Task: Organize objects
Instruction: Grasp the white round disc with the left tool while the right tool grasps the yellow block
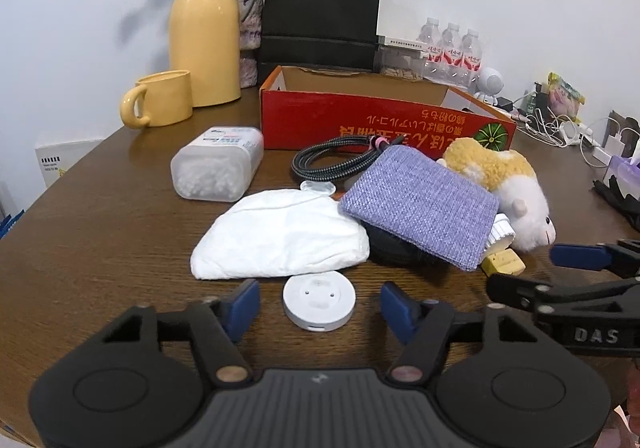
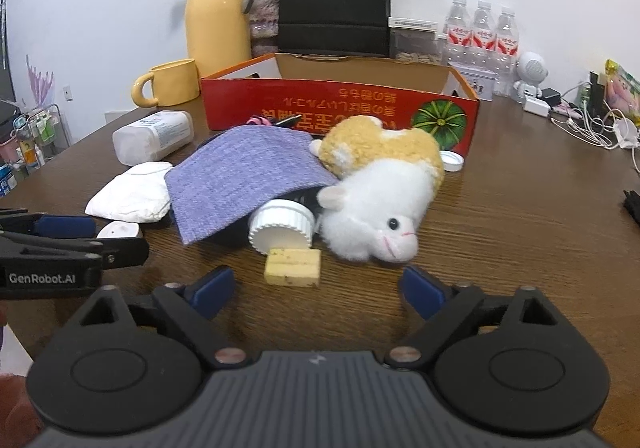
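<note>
A round white puck [image 1: 319, 303] lies on the brown table between the blue pads of my left gripper [image 1: 320, 306], with a gap on each side; the gripper is open. Behind the puck sit a white pouch [image 1: 282, 234], a purple cloth [image 1: 424, 204] and a plush hamster [image 1: 506, 188]. My right gripper [image 2: 318, 288] is open around a yellow sponge block [image 2: 294, 267], not touching it. A white ribbed jar [image 2: 282, 226] lies on its side under the purple cloth [image 2: 240, 178], beside the plush hamster [image 2: 376, 192]. The red cardboard box [image 1: 380, 116] stands open behind.
A cotton swab box [image 1: 218, 164] and a braided cable [image 1: 336, 160] lie near the red box. A yellow mug [image 1: 160, 98], yellow thermos [image 1: 206, 28], black paper bag [image 1: 320, 12], water bottles [image 2: 482, 32] and chargers with cables [image 2: 592, 120] line the back.
</note>
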Motion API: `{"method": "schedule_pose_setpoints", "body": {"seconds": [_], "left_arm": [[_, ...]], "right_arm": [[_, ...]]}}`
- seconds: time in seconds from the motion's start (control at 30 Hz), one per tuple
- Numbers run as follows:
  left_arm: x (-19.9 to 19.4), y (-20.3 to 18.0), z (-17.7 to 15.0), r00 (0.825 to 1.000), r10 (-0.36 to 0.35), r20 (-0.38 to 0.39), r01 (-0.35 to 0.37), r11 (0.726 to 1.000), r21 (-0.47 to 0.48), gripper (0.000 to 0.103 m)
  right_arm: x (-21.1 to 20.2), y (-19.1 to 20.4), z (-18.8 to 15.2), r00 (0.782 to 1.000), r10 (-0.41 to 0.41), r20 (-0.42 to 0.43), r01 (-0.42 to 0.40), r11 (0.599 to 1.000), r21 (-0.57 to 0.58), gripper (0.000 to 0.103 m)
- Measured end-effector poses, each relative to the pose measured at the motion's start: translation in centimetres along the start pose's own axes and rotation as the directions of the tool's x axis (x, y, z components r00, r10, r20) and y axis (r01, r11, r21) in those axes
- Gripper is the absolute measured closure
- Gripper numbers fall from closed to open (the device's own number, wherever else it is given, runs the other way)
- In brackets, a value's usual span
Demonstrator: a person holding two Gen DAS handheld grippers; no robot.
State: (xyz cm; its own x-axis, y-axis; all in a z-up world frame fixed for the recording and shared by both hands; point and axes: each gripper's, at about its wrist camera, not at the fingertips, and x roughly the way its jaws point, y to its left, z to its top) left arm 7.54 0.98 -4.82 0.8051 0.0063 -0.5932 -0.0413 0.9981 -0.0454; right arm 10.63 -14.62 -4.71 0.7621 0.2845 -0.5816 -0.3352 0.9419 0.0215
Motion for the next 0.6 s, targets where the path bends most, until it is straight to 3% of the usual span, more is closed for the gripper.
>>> {"method": "schedule_pose_setpoints", "body": {"seconds": [0.13, 0.2, 0.27, 0.6], "left_arm": [[-0.2, 0.1, 0.0, 1.0, -0.002, 0.01, 0.003, 1.0, -0.006, 0.065], [-0.2, 0.1, -0.1, 1.0, -0.011, 0.012, 0.011, 1.0, -0.005, 0.065], [-0.4, 0.1, -0.2, 1.0, -0.016, 0.014, 0.016, 1.0, -0.005, 0.065], [-0.9, 0.4, -0.4, 1.0, -0.022, 0.016, 0.022, 1.0, -0.012, 0.065]], "right_arm": [[0.5, 0.4, 0.2, 1.0, 0.004, 0.006, -0.004, 1.0, 0.001, 0.032], [0.7, 0.6, 0.2, 1.0, 0.008, 0.007, -0.008, 1.0, -0.001, 0.049], [0.6, 0.7, 0.0, 1.0, 0.016, 0.016, -0.016, 1.0, -0.006, 0.072], [-0.5, 0.3, -0.4, 0.998, 0.036, 0.05, -0.036, 0.999, 0.01, 0.072]]}}
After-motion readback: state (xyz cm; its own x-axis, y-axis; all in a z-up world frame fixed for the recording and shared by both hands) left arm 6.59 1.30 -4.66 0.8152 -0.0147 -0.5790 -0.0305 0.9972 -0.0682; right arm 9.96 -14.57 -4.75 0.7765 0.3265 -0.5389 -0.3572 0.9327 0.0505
